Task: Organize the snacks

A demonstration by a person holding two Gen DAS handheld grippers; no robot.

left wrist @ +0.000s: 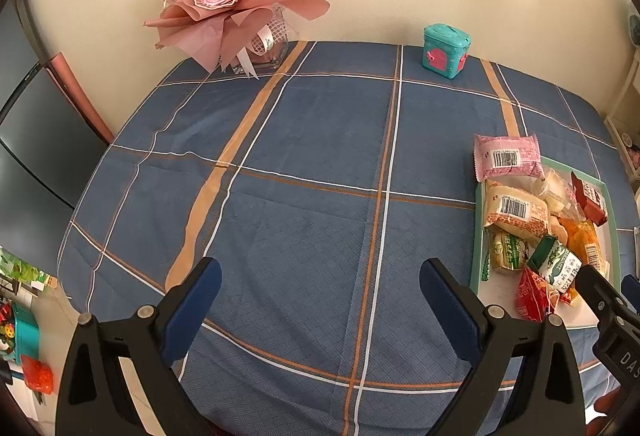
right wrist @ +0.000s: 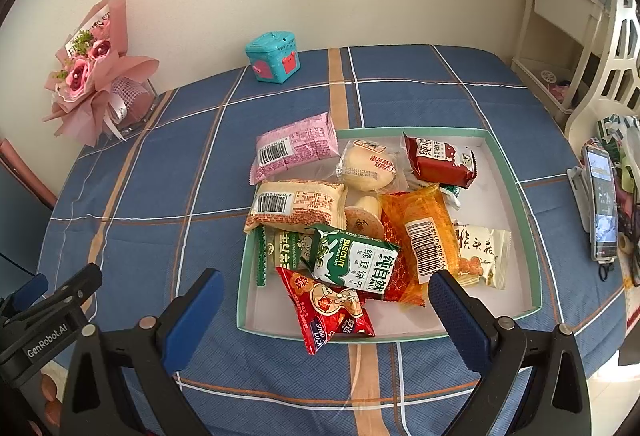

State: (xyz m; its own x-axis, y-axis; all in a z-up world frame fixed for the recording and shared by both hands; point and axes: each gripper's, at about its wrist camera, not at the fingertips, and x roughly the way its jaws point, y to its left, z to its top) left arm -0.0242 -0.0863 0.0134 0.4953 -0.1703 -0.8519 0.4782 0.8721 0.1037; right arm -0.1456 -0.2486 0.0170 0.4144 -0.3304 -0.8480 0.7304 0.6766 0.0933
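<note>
Blue checked cloth covers the bench (right wrist: 280, 376); snacks (right wrist: 352, 260) lie heaped in the tray (right wrist: 520, 196), pink packet (right wrist: 296, 150) over its rim. Both tools, left (left wrist: 320, 288) and right (right wrist: 324, 300), gape empty; sorting could be starting or finished.

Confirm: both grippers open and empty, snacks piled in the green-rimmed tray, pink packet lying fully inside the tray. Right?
Not quite. The pink packet is not fully inside: the right wrist view shows it lying across the far left corner of the tray, partly out on the tablecloth. The rest holds: left gripper and right gripper are open and empty, snacks piled in the tray.
</note>
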